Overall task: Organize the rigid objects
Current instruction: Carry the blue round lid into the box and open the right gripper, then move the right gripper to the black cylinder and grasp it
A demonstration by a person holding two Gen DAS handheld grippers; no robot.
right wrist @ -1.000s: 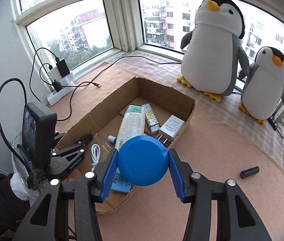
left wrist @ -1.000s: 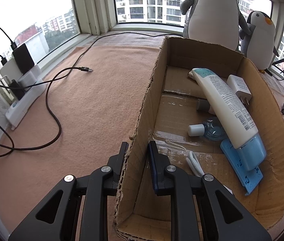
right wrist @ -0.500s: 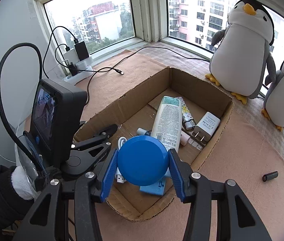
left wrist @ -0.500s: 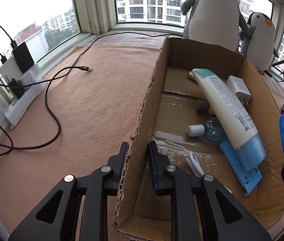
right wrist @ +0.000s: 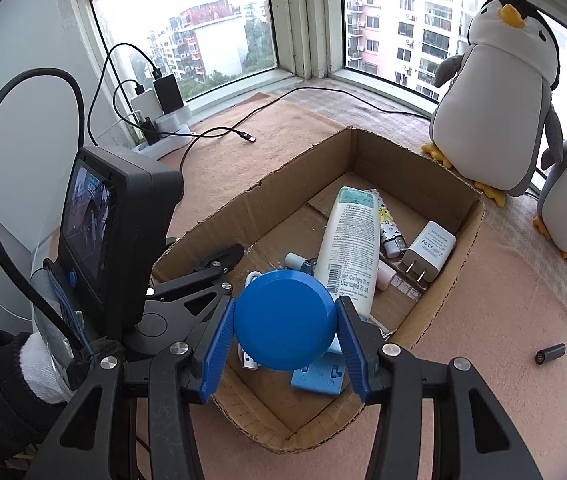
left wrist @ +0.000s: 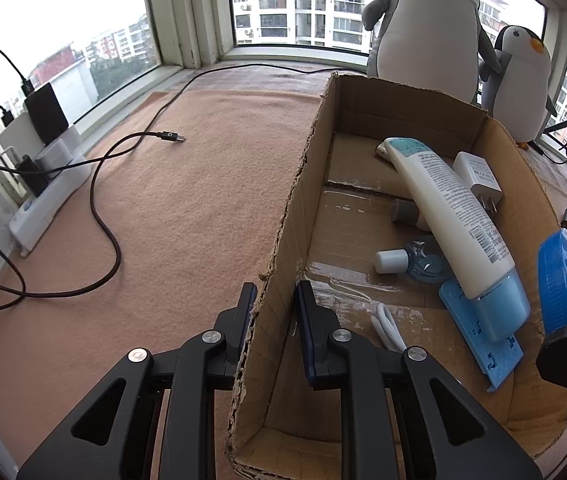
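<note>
While the left gripper (left wrist: 273, 308) straddles the near left wall of the cardboard box (left wrist: 283, 240), one finger outside and one inside with the wall pinched between them, the right gripper (right wrist: 285, 332) hangs over the box's near end, its blue pads pressed to either side of a round blue lid (right wrist: 285, 320). In the right wrist view the lid sits dead centre between the fingers, its flat face turned toward the camera, above the box floor and not touching it. From the left wrist view the same lid (left wrist: 561, 280) shows edge-on at about three o'clock, just over the box's right wall.

Inside the box, a white tube with a pale blue cap (right wrist: 349, 248) lies lengthwise at roughly twelve o'clock from the lid. A white charger plug (right wrist: 429, 250) rests at about two o'clock from the lid, near the right wall. A light blue plastic piece (right wrist: 321, 378) lies on the floor directly beneath the lid, toward six o'clock, and a coiled white cable (left wrist: 387, 326) sits beside it, towards the left gripper. A small clear bottle with a white cap (left wrist: 411, 262) lies partly under the tube.

Outside the box, a small black cylinder (right wrist: 550, 353) lies on the tan mat (right wrist: 483, 360) at three o'clock, well apart from it. Two plush penguins (right wrist: 495, 96) stand by the window at one o'clock.
</note>
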